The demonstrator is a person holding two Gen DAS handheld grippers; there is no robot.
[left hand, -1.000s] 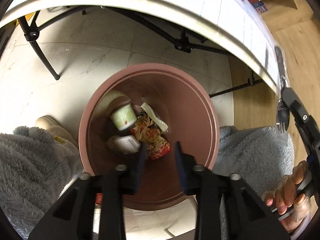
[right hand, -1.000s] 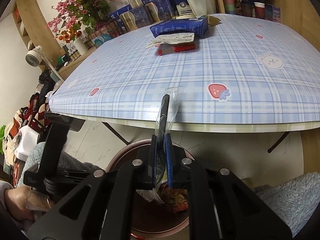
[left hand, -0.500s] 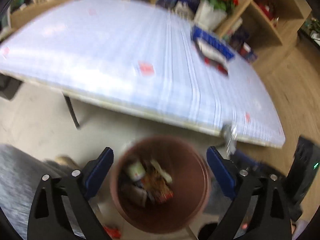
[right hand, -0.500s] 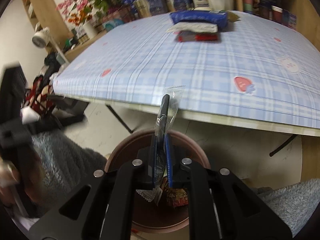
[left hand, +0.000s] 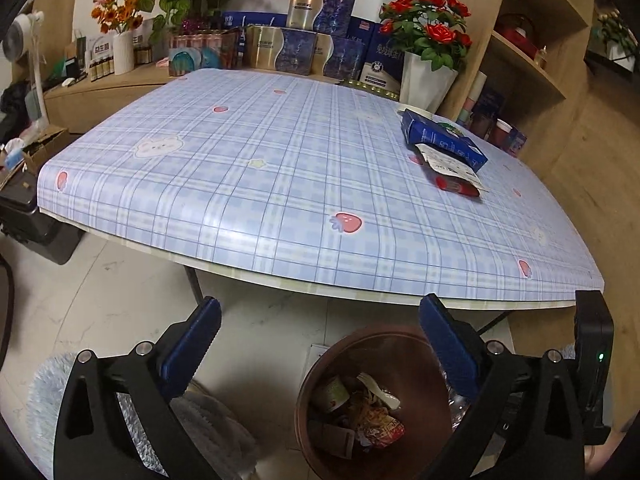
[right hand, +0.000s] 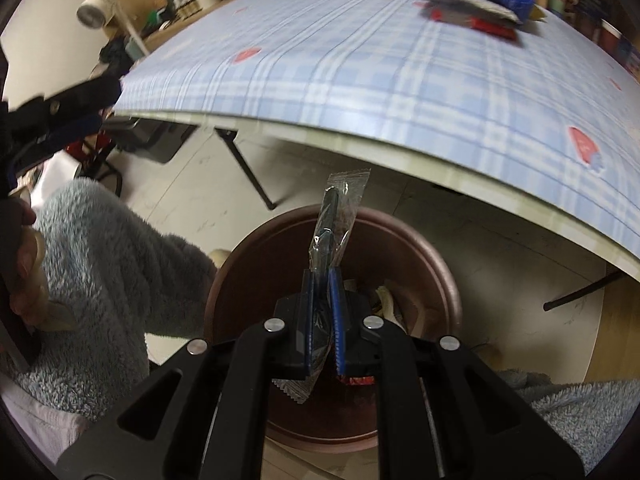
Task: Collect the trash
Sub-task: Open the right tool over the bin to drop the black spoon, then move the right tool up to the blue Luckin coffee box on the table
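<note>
Right now the right gripper (right hand: 322, 320) is clamped tight on a clear wrapper (right hand: 336, 224) with a dark utensil inside, held above the bin (right hand: 448, 280). Risk, as a judgement: the wrapper's far end pokes toward the bin's far rim, so a release from this spot may catch the rim or flutter onto the floor; light film can also cling to a pad. Left gripper (left hand: 316, 340) is wide open, nothing between its fingers, angled down over the bin beside the table (left hand: 280, 184). More trash, a blue box (left hand: 444, 142) and packets (left hand: 452, 170), sits at the table's far right.
</note>
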